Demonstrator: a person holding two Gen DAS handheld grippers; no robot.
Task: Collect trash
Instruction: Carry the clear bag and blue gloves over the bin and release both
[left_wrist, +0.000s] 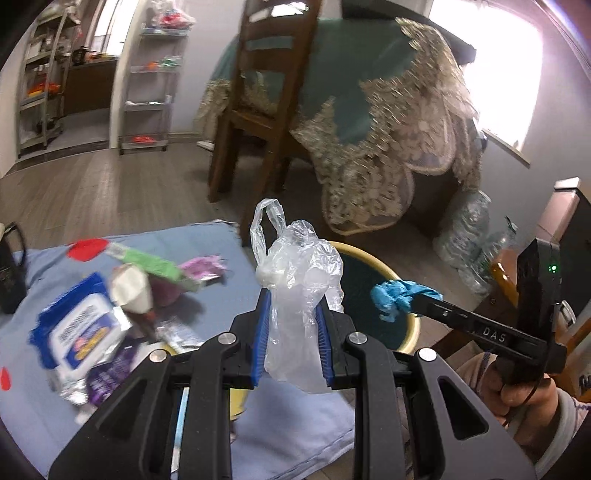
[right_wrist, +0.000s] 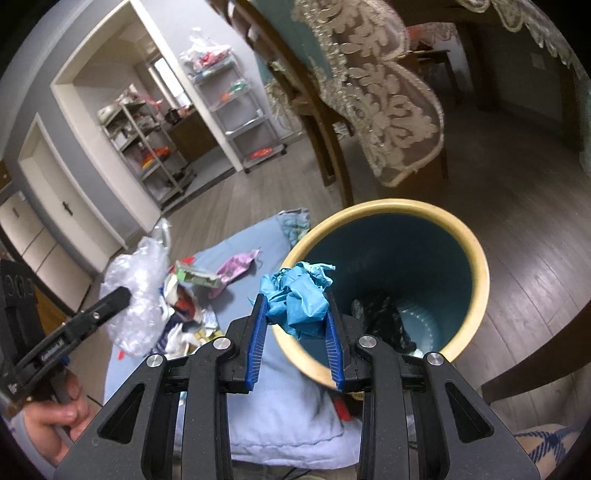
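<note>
A crumpled blue glove (right_wrist: 295, 299) is pinched between the two blue pads of the right gripper (right_wrist: 297, 314), and a clear plastic bag (left_wrist: 299, 295) is squeezed in the same way by the left gripper (left_wrist: 293, 321). The bin (right_wrist: 476, 254) — yellow rim, dark teal inside — is taken as the landmark. The glove is held just above the near edge of the bin's rim, with the open mouth straight ahead of the pads and a little below them. The plastic bag is held up on the left side of the bin, over the blue cloth (left_wrist: 207, 243), so the right hand seems nearer to the opening. The bag hangs long and upright, its loop handle at the top. More trash is seen to the left of the bin on the cloth — a wipes pack (left_wrist: 79, 332), a green box (left_wrist: 155, 264) and a pink wrapper (left_wrist: 205, 266). Some dark trash can be seen at the bottom of the bin.
</note>
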